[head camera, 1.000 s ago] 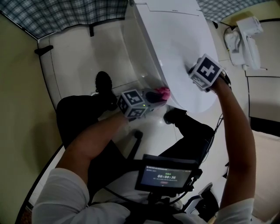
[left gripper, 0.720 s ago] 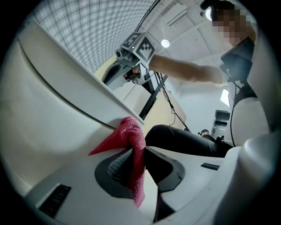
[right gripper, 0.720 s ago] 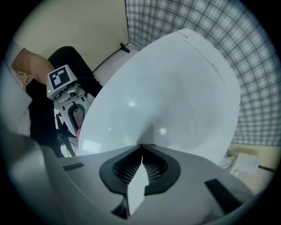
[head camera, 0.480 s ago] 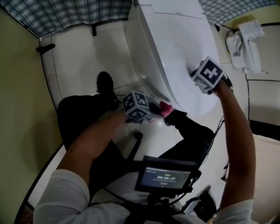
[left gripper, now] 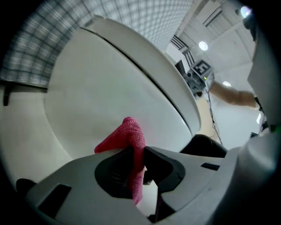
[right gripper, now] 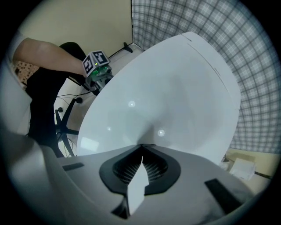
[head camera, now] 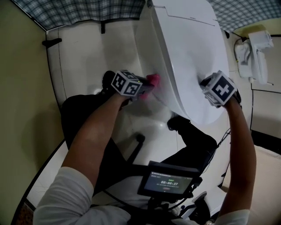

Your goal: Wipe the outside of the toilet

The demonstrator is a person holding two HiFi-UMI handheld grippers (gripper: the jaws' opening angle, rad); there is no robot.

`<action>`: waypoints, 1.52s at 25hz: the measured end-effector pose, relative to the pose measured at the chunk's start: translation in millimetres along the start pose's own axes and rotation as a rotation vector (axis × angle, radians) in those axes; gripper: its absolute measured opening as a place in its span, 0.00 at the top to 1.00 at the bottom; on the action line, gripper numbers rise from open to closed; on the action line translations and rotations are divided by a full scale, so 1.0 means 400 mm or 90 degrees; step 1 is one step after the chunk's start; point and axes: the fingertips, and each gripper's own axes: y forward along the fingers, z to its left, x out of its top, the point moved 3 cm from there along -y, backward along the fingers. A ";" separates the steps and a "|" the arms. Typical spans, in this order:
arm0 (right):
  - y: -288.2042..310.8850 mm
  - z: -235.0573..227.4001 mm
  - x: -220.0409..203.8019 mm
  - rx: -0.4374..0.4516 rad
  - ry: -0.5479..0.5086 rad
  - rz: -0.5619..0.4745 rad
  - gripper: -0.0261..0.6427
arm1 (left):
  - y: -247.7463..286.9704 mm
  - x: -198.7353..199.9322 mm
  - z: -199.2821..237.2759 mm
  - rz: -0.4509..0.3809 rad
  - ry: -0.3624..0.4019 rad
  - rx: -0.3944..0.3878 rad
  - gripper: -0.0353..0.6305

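Observation:
The white toilet [head camera: 184, 48] stands with its lid shut. My left gripper [head camera: 148, 84] is shut on a pink cloth [head camera: 154, 79] and holds it against the bowl's left flank, below the lid's rim. In the left gripper view the pink cloth [left gripper: 130, 137] is pinched in my left gripper [left gripper: 137, 151], its free tip touching the bowl's curved side [left gripper: 96, 83]. My right gripper [head camera: 210, 86] points down onto the lid near its front right. In the right gripper view my right gripper [right gripper: 141, 148] is shut and empty, tips on the lid [right gripper: 175, 88].
A white wall fixture [head camera: 255, 53] hangs right of the toilet. The person's shoes [head camera: 179, 123] and dark trousers [head camera: 83, 114] rest on the pale floor in front of the bowl. A chest-worn screen [head camera: 169, 182] fills the lower middle. Plaid wall tiles [head camera: 79, 11] run behind.
My left gripper has carried the pink cloth from under the bowl's front back along its left side, up the picture. The right gripper has kept its place on the lid.

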 end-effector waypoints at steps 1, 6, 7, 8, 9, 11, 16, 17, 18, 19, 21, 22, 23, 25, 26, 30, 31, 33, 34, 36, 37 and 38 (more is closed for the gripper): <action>-0.001 0.003 0.006 -0.001 -0.008 -0.004 0.96 | -0.019 0.029 0.039 -0.039 -0.013 0.041 0.84; 0.001 -0.009 -0.001 -0.017 -0.058 -0.002 0.96 | -0.094 0.157 0.205 -0.141 -0.012 0.184 0.84; 0.006 -0.019 -0.011 -0.022 -0.067 -0.005 0.96 | -0.106 0.185 0.233 -0.146 0.002 0.201 0.84; 0.009 -0.024 -0.017 -0.026 -0.076 -0.013 0.96 | -0.122 0.213 0.259 -0.154 0.013 0.216 0.84; 0.007 -0.026 -0.018 -0.029 -0.080 -0.026 0.95 | -0.139 0.240 0.285 -0.167 0.020 0.231 0.84; -0.018 -0.026 0.002 -0.047 -0.067 -0.074 0.95 | -0.162 0.296 0.332 -0.197 0.027 0.253 0.84; -0.096 0.022 0.184 -0.016 -0.087 -0.248 0.95 | -0.217 0.398 0.440 -0.240 0.052 0.297 0.84; -0.094 0.029 0.204 0.001 -0.097 -0.258 0.95 | -0.219 0.415 0.459 -0.259 0.044 0.303 0.84; -0.086 0.033 0.213 0.014 -0.108 -0.257 0.95 | -0.215 0.432 0.477 -0.279 0.034 0.303 0.84; -0.077 0.035 0.217 0.025 -0.123 -0.250 0.95 | -0.209 0.447 0.493 -0.295 0.025 0.300 0.84; -0.071 0.031 0.219 0.047 -0.141 -0.237 0.95 | -0.201 0.473 0.517 -0.320 0.009 0.295 0.84; -0.072 0.029 0.220 0.056 -0.134 -0.235 0.95 | -0.201 0.485 0.527 -0.333 0.000 0.295 0.84; -0.073 0.027 0.222 0.061 -0.127 -0.233 0.95 | -0.203 0.492 0.537 -0.344 -0.009 0.296 0.84; -0.074 0.028 0.227 0.060 -0.141 -0.221 0.95 | -0.205 0.492 0.561 -0.351 -0.025 0.301 0.84; -0.072 0.030 0.229 0.058 -0.148 -0.218 0.95 | -0.206 0.490 0.573 -0.347 -0.027 0.304 0.84; -0.066 0.032 0.226 0.053 -0.174 -0.215 0.95 | -0.207 0.516 0.600 -0.326 0.013 0.304 0.84; -0.067 0.032 0.225 0.052 -0.190 -0.214 0.95 | -0.202 0.526 0.600 -0.317 0.030 0.300 0.84; -0.071 0.030 0.225 0.053 -0.220 -0.213 0.95 | -0.180 0.530 0.595 -0.286 0.066 0.285 0.84; -0.071 0.029 0.227 0.057 -0.227 -0.213 0.95 | -0.168 0.526 0.589 -0.267 0.081 0.276 0.84; -0.071 0.029 0.230 0.070 -0.229 -0.207 0.95 | -0.141 0.510 0.571 -0.236 0.099 0.254 0.84; -0.070 0.028 0.231 0.076 -0.225 -0.204 0.95 | -0.128 0.502 0.560 -0.228 0.103 0.243 0.84; -0.068 0.029 0.230 0.080 -0.214 -0.200 0.95 | -0.118 0.496 0.551 -0.226 0.104 0.235 0.84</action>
